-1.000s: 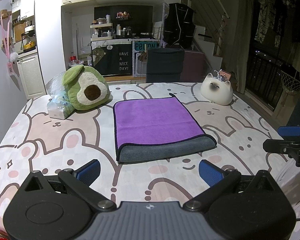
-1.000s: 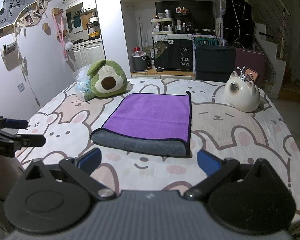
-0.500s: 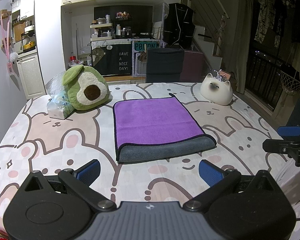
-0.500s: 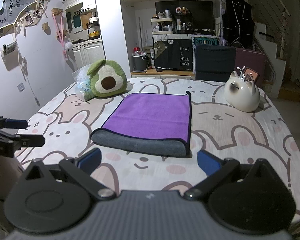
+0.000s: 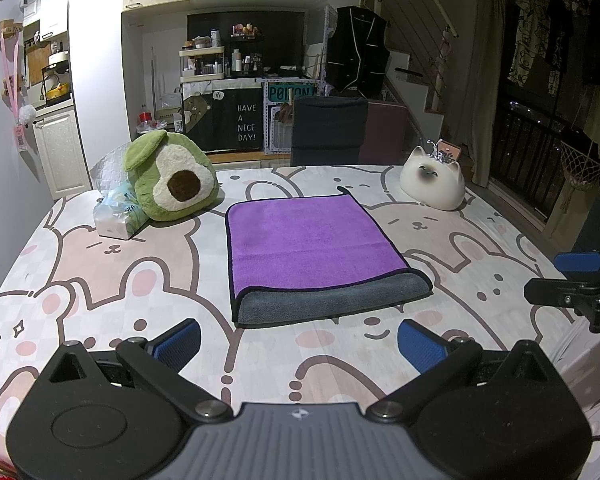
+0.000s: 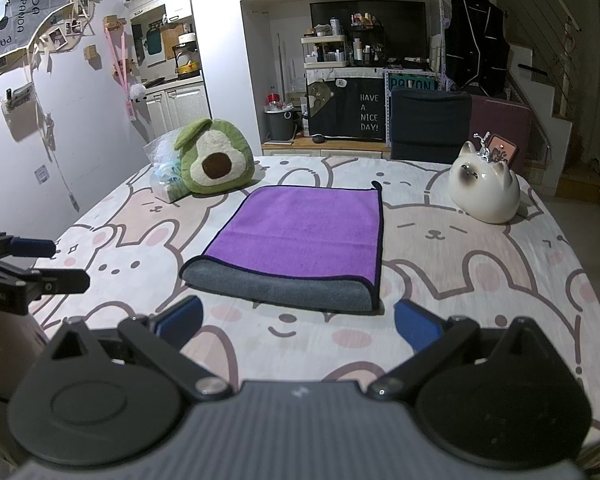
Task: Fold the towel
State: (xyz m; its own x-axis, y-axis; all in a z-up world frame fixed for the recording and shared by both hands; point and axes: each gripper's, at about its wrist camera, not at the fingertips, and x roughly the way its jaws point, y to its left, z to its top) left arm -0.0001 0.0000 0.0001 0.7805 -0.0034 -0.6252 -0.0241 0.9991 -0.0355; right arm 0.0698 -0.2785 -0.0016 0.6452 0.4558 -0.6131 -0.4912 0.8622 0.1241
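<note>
Currently purple-and-grey microfibre towel [image 5: 316, 260] lies folded once, mid-bench [image 5: 100, 280]. We hold left gripper [image 5: 298, 342] and right gripper [image 6: 298, 322] short of it, fingers spread, empty. For a square fold, pinch matching corners, lift together.

- We see bare tablecloth [image 5: 284, 360] all around the towel [image 5: 308, 240].
- An avocado plush [image 5: 172, 178] and tissue pack [image 5: 118, 218] crowd our far left; a cat figurine [image 5: 434, 184] stands far right.
</note>
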